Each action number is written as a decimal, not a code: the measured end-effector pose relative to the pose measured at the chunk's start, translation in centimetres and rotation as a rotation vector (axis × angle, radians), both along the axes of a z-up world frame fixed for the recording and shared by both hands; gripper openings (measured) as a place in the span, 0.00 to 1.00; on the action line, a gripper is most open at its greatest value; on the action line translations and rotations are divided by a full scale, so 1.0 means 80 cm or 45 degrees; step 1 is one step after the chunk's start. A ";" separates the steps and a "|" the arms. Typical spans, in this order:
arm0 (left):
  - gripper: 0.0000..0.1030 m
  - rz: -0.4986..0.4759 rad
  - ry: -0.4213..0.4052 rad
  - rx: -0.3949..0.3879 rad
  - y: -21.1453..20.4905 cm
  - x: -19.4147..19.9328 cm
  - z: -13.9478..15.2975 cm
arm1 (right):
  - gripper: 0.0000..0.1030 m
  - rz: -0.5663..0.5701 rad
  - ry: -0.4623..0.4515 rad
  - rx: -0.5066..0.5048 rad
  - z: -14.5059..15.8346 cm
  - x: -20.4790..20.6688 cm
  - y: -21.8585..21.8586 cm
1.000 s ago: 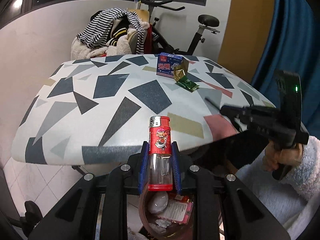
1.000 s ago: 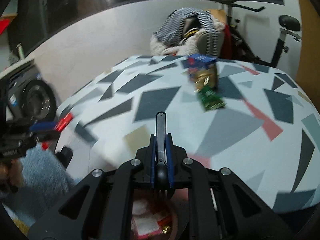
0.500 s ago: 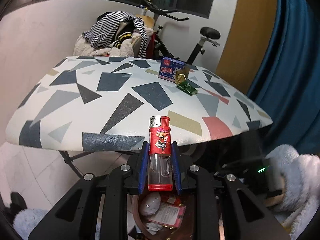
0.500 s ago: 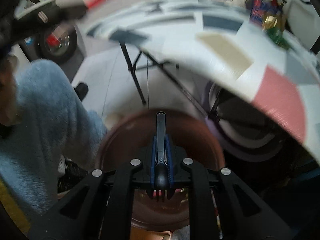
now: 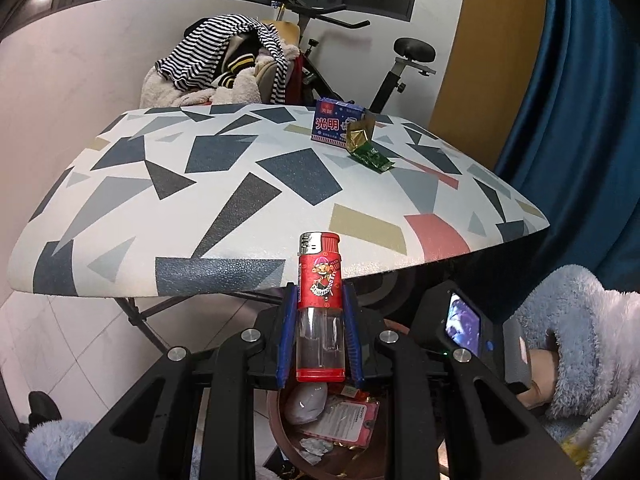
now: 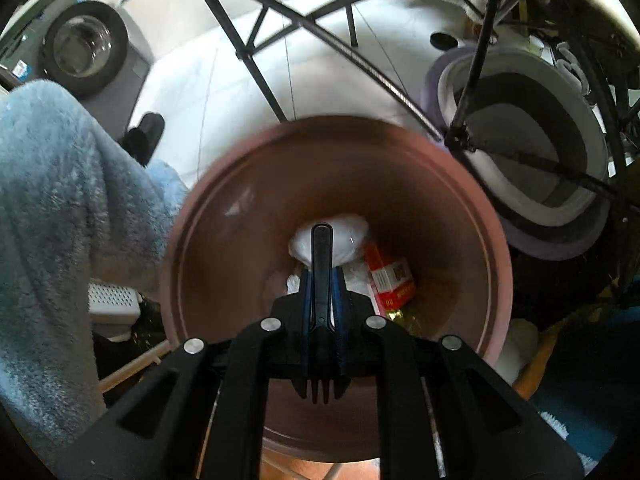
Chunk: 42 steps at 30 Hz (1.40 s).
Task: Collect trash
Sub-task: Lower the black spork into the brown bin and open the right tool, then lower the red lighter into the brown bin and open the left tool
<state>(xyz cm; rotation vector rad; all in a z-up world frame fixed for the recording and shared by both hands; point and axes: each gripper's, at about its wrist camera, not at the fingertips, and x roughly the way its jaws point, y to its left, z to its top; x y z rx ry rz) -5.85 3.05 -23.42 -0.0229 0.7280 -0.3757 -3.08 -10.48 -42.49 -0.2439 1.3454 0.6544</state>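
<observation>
Room: white wall, exercise bike [image 5: 344, 36] with striped clothes pile [image 5: 224, 68] at 12 o'clock, blue curtain [image 5: 580, 100] at 3 o'clock.
Surface: white table with grey, gold and pink geometric shapes [image 5: 240, 184].
Table trash, 3: one blue carton box [image 5: 334, 126], one gold foil wrapper [image 5: 360, 134], one green foil wrapper [image 5: 372, 158], all touching at 1 o'clock.
Bin: one round brown trash bin [image 6: 224, 264] on the floor, holding a white wad and red packet.
Left gripper [image 5: 320, 344]: pinching one red and clear plastic lighter [image 5: 320, 292], upright above the bin.
Right gripper [image 6: 322, 312]: pinching one black plastic fork [image 6: 321, 276], over the bin.
</observation>
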 end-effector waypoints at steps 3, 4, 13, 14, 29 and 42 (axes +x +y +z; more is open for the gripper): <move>0.22 0.002 0.004 -0.002 -0.001 0.000 -0.001 | 0.14 0.015 0.018 -0.027 -0.006 -0.004 0.003; 0.22 0.001 0.005 -0.002 -0.001 0.000 -0.001 | 0.14 0.018 0.021 -0.032 -0.006 -0.005 0.003; 0.22 0.006 0.000 -0.003 -0.003 0.000 -0.001 | 0.76 0.005 -0.112 0.016 0.022 -0.007 -0.006; 0.22 0.006 0.000 0.000 -0.003 0.000 -0.002 | 0.85 0.002 -0.148 0.034 0.032 -0.008 -0.008; 0.22 -0.053 0.037 0.047 -0.024 0.005 -0.012 | 0.94 -0.160 -0.663 0.203 0.189 0.018 -0.087; 0.22 -0.175 0.190 0.238 -0.069 0.018 -0.057 | 0.94 -0.427 -0.805 0.278 0.212 0.056 -0.134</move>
